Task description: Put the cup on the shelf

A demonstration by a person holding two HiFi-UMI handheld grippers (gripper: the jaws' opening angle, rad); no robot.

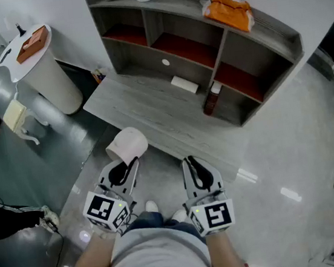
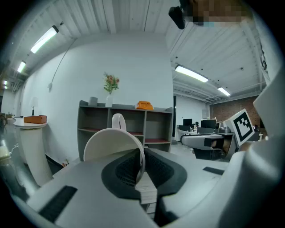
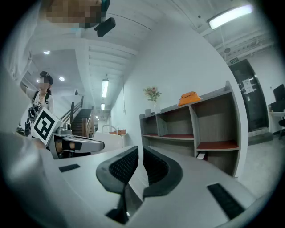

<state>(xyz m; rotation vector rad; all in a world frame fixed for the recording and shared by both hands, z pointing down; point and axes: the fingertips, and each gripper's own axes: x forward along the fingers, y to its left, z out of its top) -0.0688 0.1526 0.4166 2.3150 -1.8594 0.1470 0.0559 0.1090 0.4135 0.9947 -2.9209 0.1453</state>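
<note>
Just off the near edge of the table point(image 1: 150, 101), the left gripper point(image 1: 124, 166) is clamped on the white cup point(image 1: 127, 145) by one thin rim wall only. The cup is tipped on its side, handle up, well short of the shelf point(image 1: 277, 42). The right gripper point(image 1: 196, 170) is empty, jaws nearly together. Risks: the rim pinch is weak, so the cup could pivot or slip mid-carry and hit the floor. Cup body could also clip a shelf divider – or knock the brown bottle point(image 1: 212, 98) standing in front of the rt compartment.

The white cup point(image 1: 127, 146) between the ribbed, matt black rubbery pads point(image 2: 127, 171) looks smooth and faintly glossy, while beyond them the shelf point(image 1: 263, 31) shows matt grey wood grain above a shiny floor point(image 1: 281, 163).
</note>
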